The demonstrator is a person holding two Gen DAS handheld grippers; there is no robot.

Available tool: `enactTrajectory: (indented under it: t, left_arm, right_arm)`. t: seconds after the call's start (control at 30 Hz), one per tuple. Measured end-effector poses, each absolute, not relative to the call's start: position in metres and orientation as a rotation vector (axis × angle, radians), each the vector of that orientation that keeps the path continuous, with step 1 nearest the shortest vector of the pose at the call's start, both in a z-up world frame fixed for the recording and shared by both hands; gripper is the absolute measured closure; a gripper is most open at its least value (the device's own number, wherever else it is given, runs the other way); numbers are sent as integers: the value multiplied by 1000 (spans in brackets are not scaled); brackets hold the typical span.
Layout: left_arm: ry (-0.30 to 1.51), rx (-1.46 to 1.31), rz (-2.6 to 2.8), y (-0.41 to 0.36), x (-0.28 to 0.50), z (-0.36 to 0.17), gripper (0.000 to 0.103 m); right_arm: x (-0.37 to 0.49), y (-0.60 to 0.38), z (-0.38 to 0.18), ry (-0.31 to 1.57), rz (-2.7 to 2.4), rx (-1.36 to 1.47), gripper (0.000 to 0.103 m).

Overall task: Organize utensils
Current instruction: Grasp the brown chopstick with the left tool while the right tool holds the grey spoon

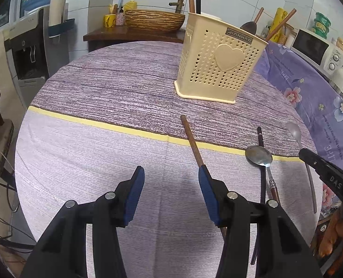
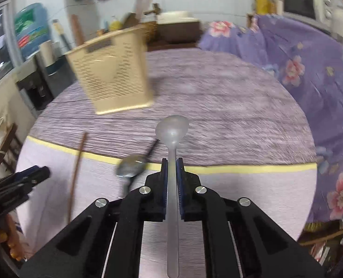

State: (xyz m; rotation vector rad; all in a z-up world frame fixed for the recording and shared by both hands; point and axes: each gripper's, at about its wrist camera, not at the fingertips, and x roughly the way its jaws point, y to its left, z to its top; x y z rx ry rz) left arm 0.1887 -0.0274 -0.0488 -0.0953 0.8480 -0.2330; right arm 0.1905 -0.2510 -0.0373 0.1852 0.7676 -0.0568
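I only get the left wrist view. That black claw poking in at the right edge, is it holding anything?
Observer: Yes. The right wrist view shows the right gripper shut on the handle of a translucent grey plastic spoon.
Operator: Where along the handle?
Observer: Near the bowl end. The bowl juts out past the fingertips, and the long handle runs back toward the camera.
Operator: Does that view show my claw?
Observer: Yes, the left gripper sits at its left edge, beside the brown wooden chopstick lying flat.
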Motion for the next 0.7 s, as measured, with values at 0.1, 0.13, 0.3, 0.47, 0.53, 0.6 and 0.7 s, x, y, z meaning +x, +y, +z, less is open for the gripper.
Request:
enactTrajectory:
  t: [0.1,0.13,0.3,0.47,0.53,0.6,0.7]
  left_arm:
    - [858,-88,-239,-33,191,-52,54]
    - [861,-89,-241,-34,192,-53,54]
    - [866,-75,-248,-39,192,-54,54]
    - [870,-66,-247,-41,193,-55,54]
    - [874,-60,-247,-40,195,-56,54]
    - [876,-50,-246,-42,196,-56,54]
    - [879,-39,-243,-44,199,-57,54]
  right_arm:
    - [191,-266,-53,811,-84,206,95]
    - [191,-267,-58,824,-86,205,95]
    - [193,-269,-68,847,-75,206,94]
    - [199,-266,-68,867,-73,175,76]
    - [201,-266,-66,869,-77,156,58]
    - [207,-264,-65,879,-76,126,58]
    - [217,-263,-68,908,-57,107,58]
